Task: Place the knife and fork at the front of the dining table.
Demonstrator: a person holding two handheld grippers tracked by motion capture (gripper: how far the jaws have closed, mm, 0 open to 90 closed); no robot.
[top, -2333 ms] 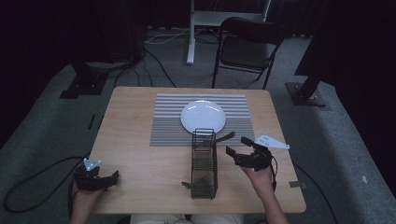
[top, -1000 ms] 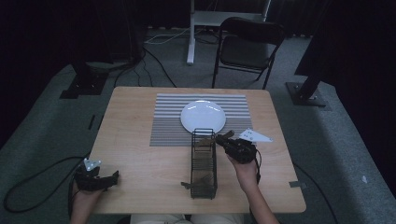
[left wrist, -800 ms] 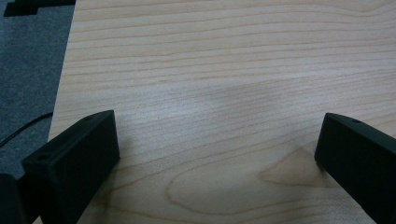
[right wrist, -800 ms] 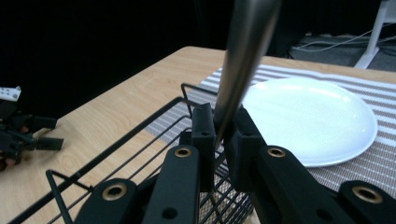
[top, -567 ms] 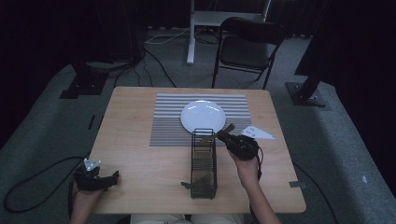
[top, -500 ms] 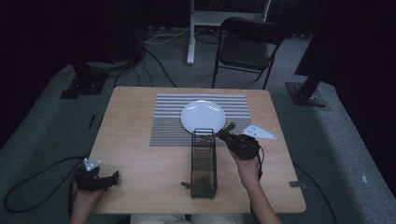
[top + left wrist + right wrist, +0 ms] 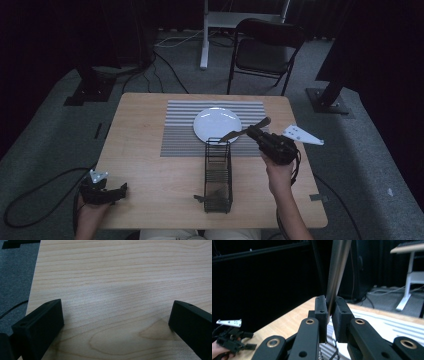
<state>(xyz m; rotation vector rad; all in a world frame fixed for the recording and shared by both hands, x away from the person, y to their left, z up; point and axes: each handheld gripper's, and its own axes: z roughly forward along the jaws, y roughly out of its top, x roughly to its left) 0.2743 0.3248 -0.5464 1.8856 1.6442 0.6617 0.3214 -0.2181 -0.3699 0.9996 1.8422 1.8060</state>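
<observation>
My right gripper hangs just right of the far end of a tall black wire rack, shut on a slim metal utensil. The utensil lies slanted across the jaws, its tip over the rack's top edge. In the right gripper view the jaws clamp the utensil's shiny shaft, which rises out of the top of the frame. Another utensil pokes out at the rack's near end. My left gripper rests open at the table's near left corner; its jaws stand wide apart over bare wood.
A white plate lies on a grey striped placemat at the table's far middle. A folding chair stands behind the table, stands and cables on the floor around. My left gripper also appears far off in the right gripper view.
My right gripper has moved from the table's right side toward the rack's far end, lifting and turning with the utensil. The left gripper has stayed put.
</observation>
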